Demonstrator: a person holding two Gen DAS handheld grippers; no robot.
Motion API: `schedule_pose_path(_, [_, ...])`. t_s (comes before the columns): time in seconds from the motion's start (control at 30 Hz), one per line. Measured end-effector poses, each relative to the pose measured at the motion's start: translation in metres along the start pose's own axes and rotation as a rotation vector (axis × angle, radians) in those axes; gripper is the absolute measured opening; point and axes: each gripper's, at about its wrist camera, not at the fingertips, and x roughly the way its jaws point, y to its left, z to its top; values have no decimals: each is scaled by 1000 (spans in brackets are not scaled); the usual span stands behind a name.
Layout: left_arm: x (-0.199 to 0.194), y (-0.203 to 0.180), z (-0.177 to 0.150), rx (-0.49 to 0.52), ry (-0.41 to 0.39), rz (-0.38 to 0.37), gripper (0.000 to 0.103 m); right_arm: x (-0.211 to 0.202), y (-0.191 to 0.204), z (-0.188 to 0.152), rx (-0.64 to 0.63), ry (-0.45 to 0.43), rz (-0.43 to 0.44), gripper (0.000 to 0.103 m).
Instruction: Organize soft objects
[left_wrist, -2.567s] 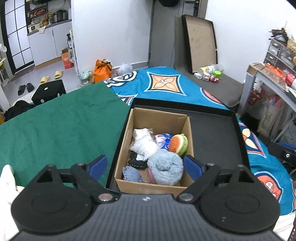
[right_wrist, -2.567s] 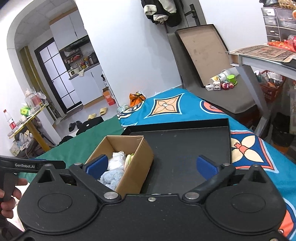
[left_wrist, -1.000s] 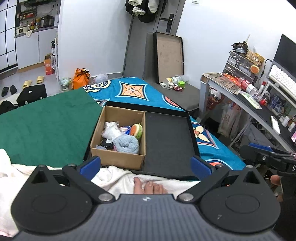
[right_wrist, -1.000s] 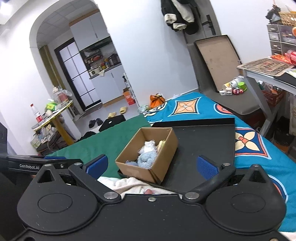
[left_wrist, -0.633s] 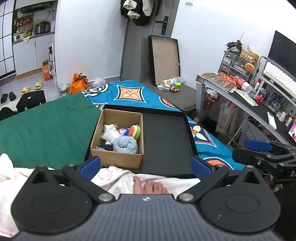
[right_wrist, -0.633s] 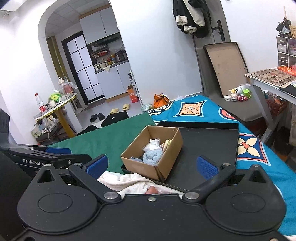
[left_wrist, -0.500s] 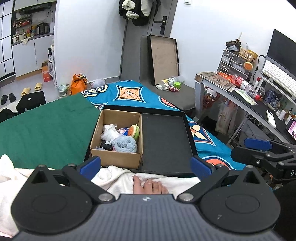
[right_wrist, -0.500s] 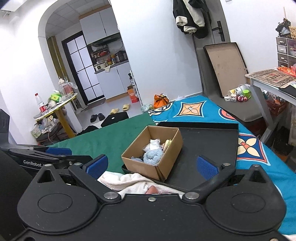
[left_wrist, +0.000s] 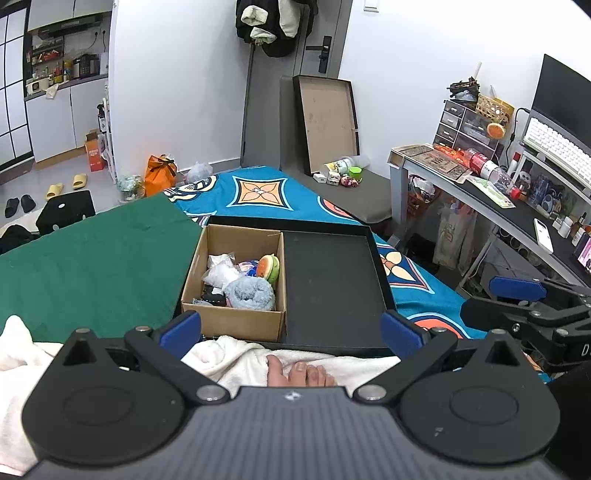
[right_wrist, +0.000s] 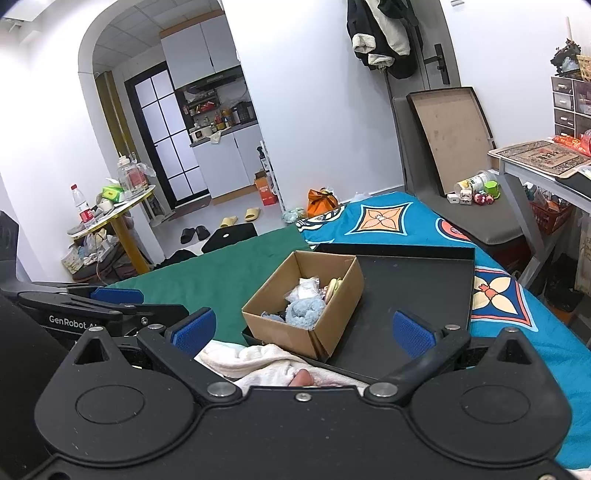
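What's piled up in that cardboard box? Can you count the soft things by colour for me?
In the cardboard box, as far as shows:
Light blue fluffy: 1, the blue plush
White, in clear wrap: 1, the white bundle
Red and green: 1, the watermelon toy
Black: 1, the dark item
Blue printed: 1, the blue packet
Total: 5 visible; more may lie underneath.

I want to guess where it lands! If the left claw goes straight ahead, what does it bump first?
Probably the cardboard box of soft toys in the black tray. The left claw is open and points over the white towel toward it, though depth is hard to judge.
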Motion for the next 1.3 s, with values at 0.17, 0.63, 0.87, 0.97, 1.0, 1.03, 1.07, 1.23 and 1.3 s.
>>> schedule_pose_path(0.17, [0,-2,0,4,-3,-1,103,-1,-1,1,1,-2,1,103])
schedule_pose_path(0.63, [-4,-2,6,0,-17,-4,103,-5,4,4,-9,-13,0,103])
schedule_pose_path(0.87, [-7,-2,10,1,-24,-7,103,-7,6,7,-13,-23,0,103])
schedule_pose_path(0.97, [-7,-2,11,0,-23,-8,103,-7,8,9,-17,-22,-2,103])
schedule_pose_path(1.0, [-7,-1,12,0,-22,-9,103,-7,8,9,-19,-23,-1,103])
schedule_pose_path(1.03, [-7,-2,11,1,-22,-9,103,-7,9,9,-20,-23,0,103])
schedule_pose_path(1.07, [-7,-2,11,0,-18,-7,103,-7,8,9,-21,-22,0,103])
schedule_pose_path(1.23, [-8,0,10,-4,-16,-3,103,-6,8,8,-18,-21,2,103])
schedule_pose_path(1.3, [-8,0,11,-3,-17,-3,103,-6,8,8,-20,-20,1,103])
